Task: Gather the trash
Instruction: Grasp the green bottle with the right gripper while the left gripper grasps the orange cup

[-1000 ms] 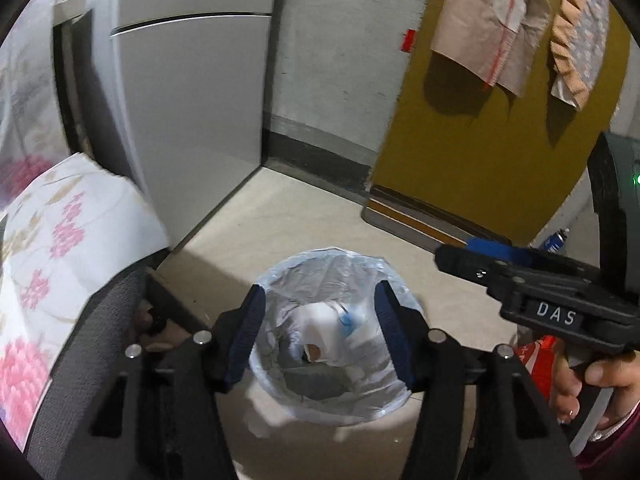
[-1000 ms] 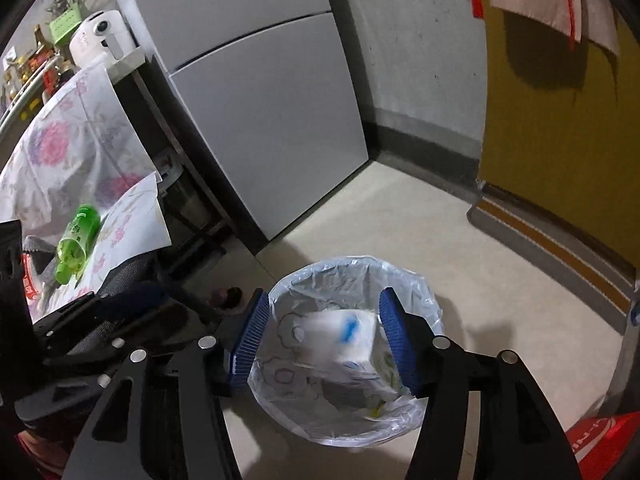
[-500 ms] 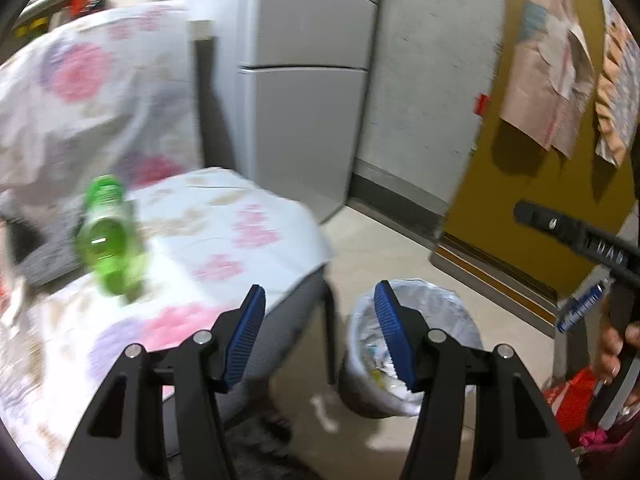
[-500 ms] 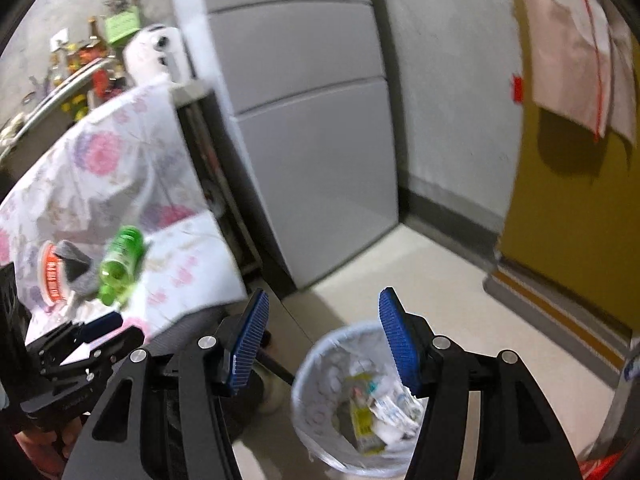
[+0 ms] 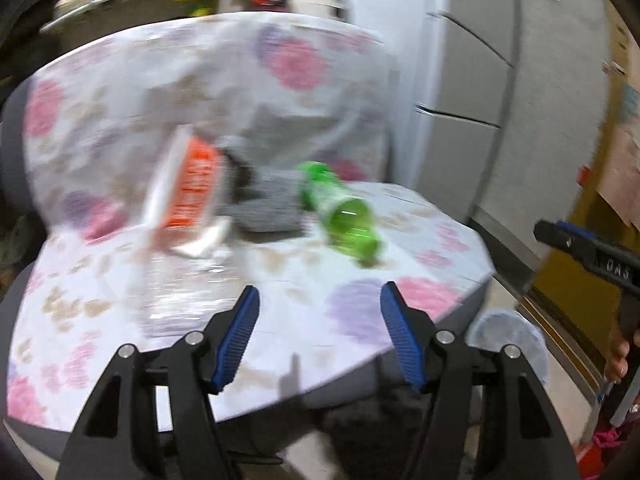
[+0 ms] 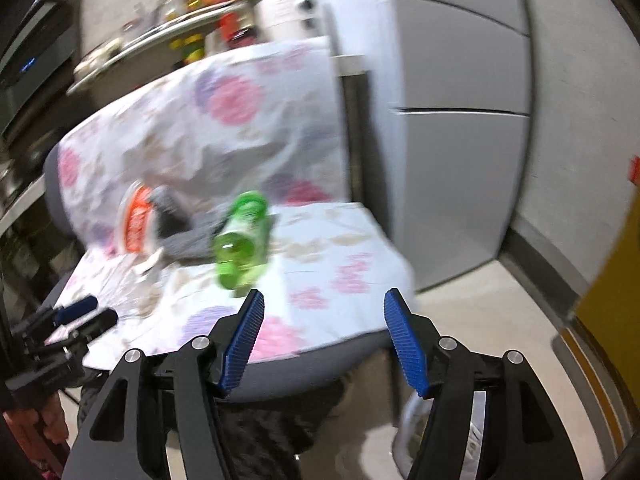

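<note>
A green plastic bottle (image 5: 340, 212) lies on its side on a chair seat covered with floral cloth (image 5: 280, 288); it also shows in the right wrist view (image 6: 242, 236). An orange-and-white wrapper (image 5: 188, 188) leans against the chair back beside a grey rag (image 5: 264, 204), and the wrapper shows in the right wrist view (image 6: 136, 224) too. Clear plastic film (image 5: 188, 300) lies on the seat. My left gripper (image 5: 320, 336) is open and empty above the seat's front. My right gripper (image 6: 324, 340) is open and empty before the seat's edge. The lined trash bin (image 5: 508, 340) stands on the floor at the right.
A grey fridge (image 6: 452, 120) stands behind the chair at the right. A shelf with bottles and jars (image 6: 168, 28) runs along the back. A yellow door (image 6: 616, 280) is at the far right. The bin also shows under the right gripper (image 6: 444, 428).
Both grippers have swung up and left, away from over the trash bin to the chair seat. The bottle and wrapper are now near and central. Both grippers stay open and empty.
</note>
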A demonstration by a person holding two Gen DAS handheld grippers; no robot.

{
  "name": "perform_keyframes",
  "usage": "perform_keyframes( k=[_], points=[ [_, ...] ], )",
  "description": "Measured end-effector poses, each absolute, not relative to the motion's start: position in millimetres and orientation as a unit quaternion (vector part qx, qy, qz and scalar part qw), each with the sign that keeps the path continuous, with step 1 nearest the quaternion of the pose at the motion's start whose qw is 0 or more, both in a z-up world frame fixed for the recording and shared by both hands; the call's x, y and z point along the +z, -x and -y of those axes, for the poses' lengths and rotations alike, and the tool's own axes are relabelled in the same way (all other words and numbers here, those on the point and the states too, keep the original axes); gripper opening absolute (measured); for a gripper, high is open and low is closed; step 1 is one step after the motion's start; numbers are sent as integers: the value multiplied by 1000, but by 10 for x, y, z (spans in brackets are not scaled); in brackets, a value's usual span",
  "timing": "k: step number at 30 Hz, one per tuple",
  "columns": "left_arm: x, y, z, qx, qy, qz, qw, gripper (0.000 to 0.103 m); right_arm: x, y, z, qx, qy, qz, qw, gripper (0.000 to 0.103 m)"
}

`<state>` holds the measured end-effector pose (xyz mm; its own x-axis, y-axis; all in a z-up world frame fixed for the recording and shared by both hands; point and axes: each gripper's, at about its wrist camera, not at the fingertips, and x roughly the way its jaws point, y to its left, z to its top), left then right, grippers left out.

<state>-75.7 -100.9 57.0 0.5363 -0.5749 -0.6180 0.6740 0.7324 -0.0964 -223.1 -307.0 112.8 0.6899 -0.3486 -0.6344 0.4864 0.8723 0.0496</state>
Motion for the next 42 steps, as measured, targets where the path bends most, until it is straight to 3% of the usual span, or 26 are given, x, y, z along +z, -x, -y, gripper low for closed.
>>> perform_keyframes(
  k=[7,9,19,33,35,42],
  points=[
    [578,207,486,-282,-36,-331,900,64,933,1516,2855,-171,-78,-356,916,69],
    [566,97,425,-271,-32,-333,902,64,862,1352,2843,-164,-73,-365,913,76],
    [398,-476,439,-240,-19,-350,906,61,576,414,2992,-163,-62,-386,906,76],
    [288,-850,616,-244,-18,-350,904,60,124,-528,3246,-225,-30,-470,853,67],
    [267,-854,607,-243,-16,-354,903,60,102,-525,3269,-226,-36,-472,851,58],
    [308,-758,560,-249,-21,-346,904,60,324,1,3258,-221,-72,-429,873,56]
  ],
)
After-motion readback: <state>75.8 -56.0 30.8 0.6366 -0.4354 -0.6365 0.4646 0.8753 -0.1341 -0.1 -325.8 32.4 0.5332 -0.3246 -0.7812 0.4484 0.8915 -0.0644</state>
